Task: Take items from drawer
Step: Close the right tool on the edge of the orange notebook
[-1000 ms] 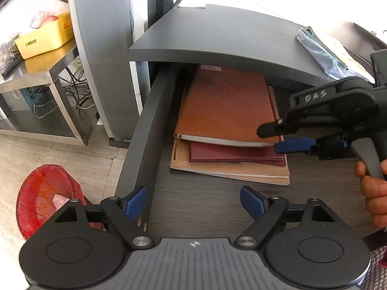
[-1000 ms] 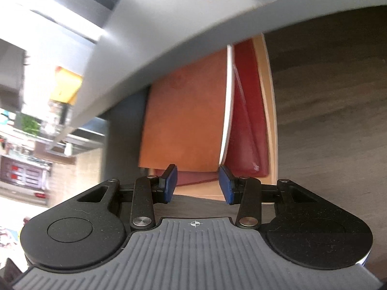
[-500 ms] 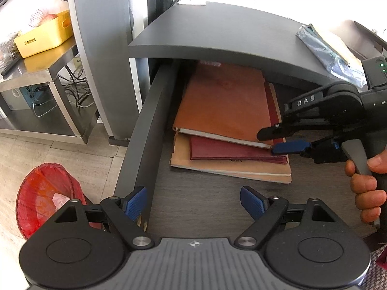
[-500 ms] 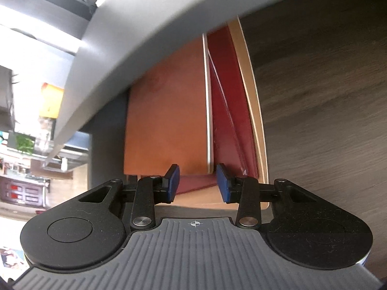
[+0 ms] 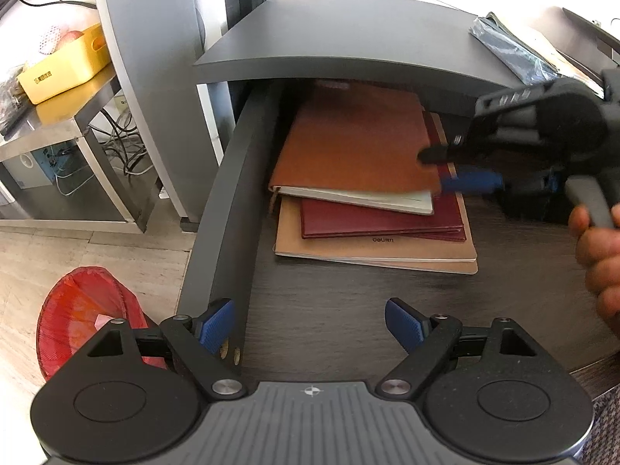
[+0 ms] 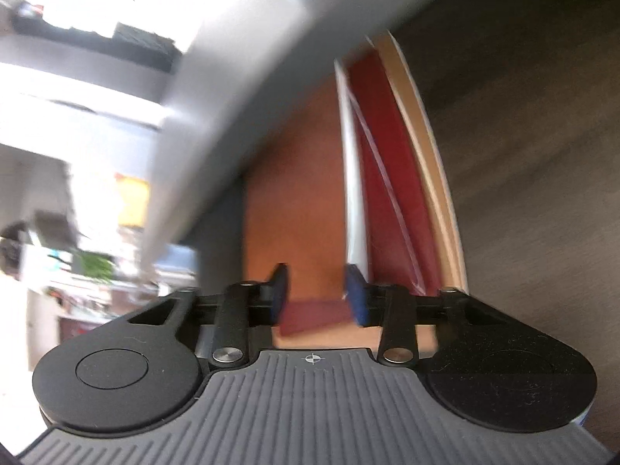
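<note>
Under the dark desktop (image 5: 348, 38) the drawer (image 5: 217, 232) stands pulled out, and a stack of three books lies at its back left, close against the left wall and partly tucked beneath the desktop's front edge. On top is a brown leather notebook (image 5: 348, 147), its front right corner lifted a little so that the pale page edges show; below it lies a dark red folder (image 5: 379, 217), and at the bottom a tan notebook (image 5: 372, 252) that juts out furthest toward the drawer's front. From the right side comes the right gripper (image 5: 445, 170), held by a person's hand (image 5: 596, 255) at the right edge of the drawer. Its jaws have just been closing, with the brown notebook's right corner between them: the black upper finger lies on the cover and the blue pad sits under the page block. Its own camera is blurred, so whether the pads already press I cannot tell for sure, but they stand very near both faces of that corner. Over the drawer's bare front floor hangs the left gripper (image 5: 310, 319), its jaws wide apart with nothing between them, the left fingertip above the drawer's left wall. Beyond the drawer's left side a red bin (image 5: 81, 317) stands on the floor, and a yellow tray (image 5: 62, 66) rests on a steel table further back
</note>
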A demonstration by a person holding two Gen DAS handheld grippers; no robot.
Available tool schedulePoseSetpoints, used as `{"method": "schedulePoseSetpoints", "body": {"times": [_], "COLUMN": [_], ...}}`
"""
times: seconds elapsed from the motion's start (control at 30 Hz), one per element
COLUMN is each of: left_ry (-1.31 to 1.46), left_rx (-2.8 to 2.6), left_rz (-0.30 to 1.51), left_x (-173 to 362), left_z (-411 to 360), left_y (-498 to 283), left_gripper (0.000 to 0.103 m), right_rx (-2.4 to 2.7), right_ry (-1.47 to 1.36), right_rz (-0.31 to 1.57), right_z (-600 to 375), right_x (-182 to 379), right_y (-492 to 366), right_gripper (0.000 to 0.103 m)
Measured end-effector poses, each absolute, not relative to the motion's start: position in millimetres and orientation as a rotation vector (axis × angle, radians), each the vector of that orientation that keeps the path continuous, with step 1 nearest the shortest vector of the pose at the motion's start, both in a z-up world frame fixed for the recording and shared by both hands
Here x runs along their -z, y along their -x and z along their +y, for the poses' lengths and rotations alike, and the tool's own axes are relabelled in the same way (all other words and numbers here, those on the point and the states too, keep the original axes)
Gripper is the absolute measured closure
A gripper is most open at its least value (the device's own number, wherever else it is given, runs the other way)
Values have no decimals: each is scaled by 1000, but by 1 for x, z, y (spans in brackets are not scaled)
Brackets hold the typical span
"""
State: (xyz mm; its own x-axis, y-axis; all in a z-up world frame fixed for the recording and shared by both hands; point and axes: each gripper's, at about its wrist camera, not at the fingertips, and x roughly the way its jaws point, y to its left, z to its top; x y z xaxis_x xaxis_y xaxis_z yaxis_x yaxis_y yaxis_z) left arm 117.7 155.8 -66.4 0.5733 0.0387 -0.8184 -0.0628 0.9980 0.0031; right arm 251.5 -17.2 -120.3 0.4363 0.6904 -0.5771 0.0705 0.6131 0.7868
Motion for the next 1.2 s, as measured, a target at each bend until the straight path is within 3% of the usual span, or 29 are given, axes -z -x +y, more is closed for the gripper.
{"method": "schedulePoseSetpoints", "body": {"times": [0.13,0.33,0.63,0.73,0.8,0.87,1.2], "left_ry": [94,94,97,98,103,107,125], "left_rx": [-51,-64,-67,-69,-69,-66,-66], "left_rz": [928,899,913,914,912,910,918], "left_x": [56,47,52,51,51,50,54], "left_z": [164,166,166,166,167,168,169], "left_y": [-121,-125,-125,-125,-124,-124,-124], "left_gripper": [20,20,20,20,20,20,20], "right_rx": [-465,-366,-334,-305,-295,-286,-409], "right_ry": [-791,-743,-400,-343,-382,-409,-824], "right_rz": [1061,1195,1063,1088,1115,1107,1056], "right_z": [-3,-6,30,47,53,55,28], "right_x": [113,110,87,92,97,96,106], "right_y": [-258,-264,-277,-284,-288,-289,-295], "right_gripper": [74,73,73,69,69,77,77]}}
